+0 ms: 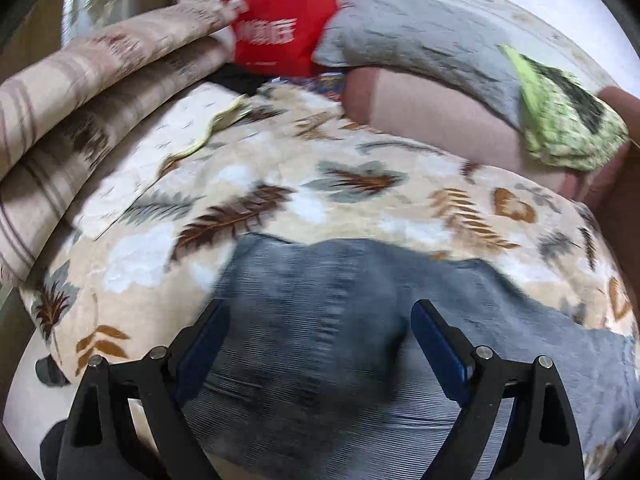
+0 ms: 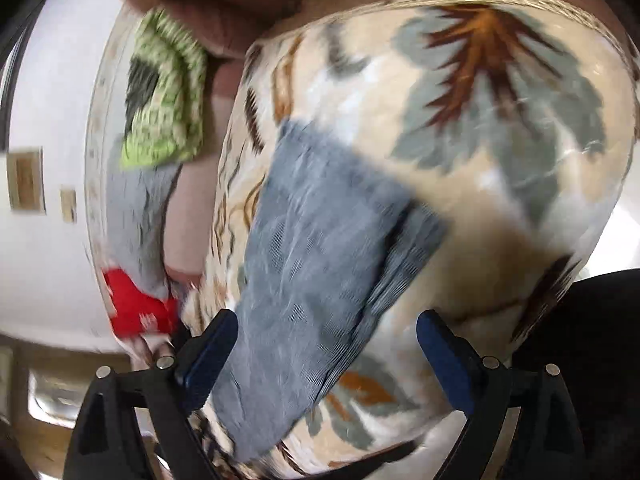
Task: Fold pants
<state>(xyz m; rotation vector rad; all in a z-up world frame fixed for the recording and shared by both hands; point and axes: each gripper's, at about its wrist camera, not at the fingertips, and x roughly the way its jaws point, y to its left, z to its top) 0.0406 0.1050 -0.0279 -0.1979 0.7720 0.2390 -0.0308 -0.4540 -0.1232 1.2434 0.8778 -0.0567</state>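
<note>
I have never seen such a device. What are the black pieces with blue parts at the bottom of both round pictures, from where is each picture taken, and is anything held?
No robot is here. A person holds one two-finger tool in each hand, and a wide-angle camera on each tool looks forward along its fingers, so the pictures are round and curved. One picture comes from the left tool, the other from the right tool. The blue parts are the finger pads.

Below them a bed is covered by a leaf-patterned blanket. On it lie the grey pants, partly folded. Behind are a grey pillow, a green patterned cloth and a red bag.

Both tools stand wide open above the pants; nothing is held.
</note>
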